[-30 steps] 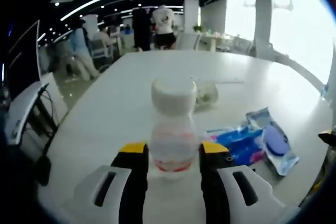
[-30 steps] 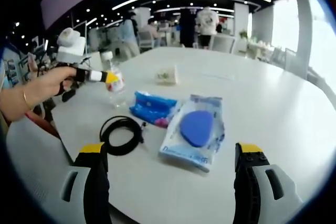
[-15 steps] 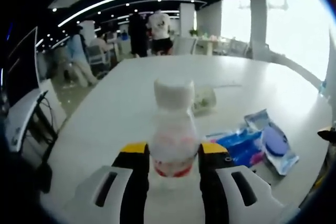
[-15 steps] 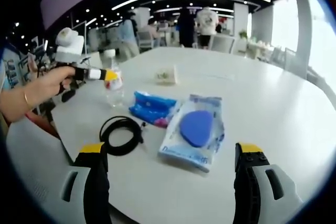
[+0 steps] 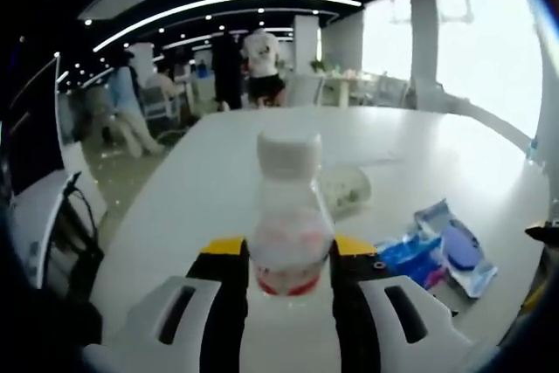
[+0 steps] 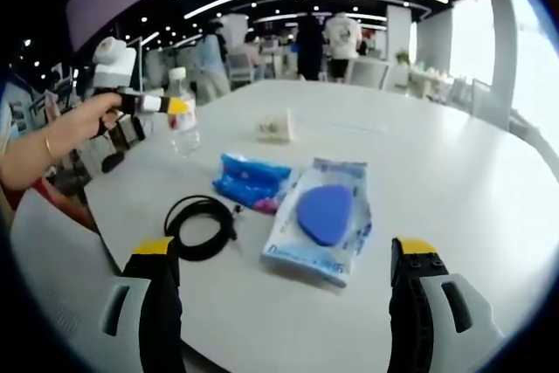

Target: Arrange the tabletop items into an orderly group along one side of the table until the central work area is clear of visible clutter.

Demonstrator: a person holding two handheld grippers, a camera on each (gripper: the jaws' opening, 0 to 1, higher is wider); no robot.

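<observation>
- The bottle (image 5: 289, 233), pinched in the left claw (image 5: 289, 275), is now rising off the bench (image 6: 454, 163), away from the cable (image 6: 201, 224).
- The right claw (image 6: 286, 303) is hovering spread near the cable, clutter remaining.

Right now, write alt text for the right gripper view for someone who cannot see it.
The right tongs hang open over a white table, framing a coiled black cable, a blue crumpled packet and a clear bag with a blue pad. At far left, a hand holds the left tongs shut on a small plastic bottle.
</observation>
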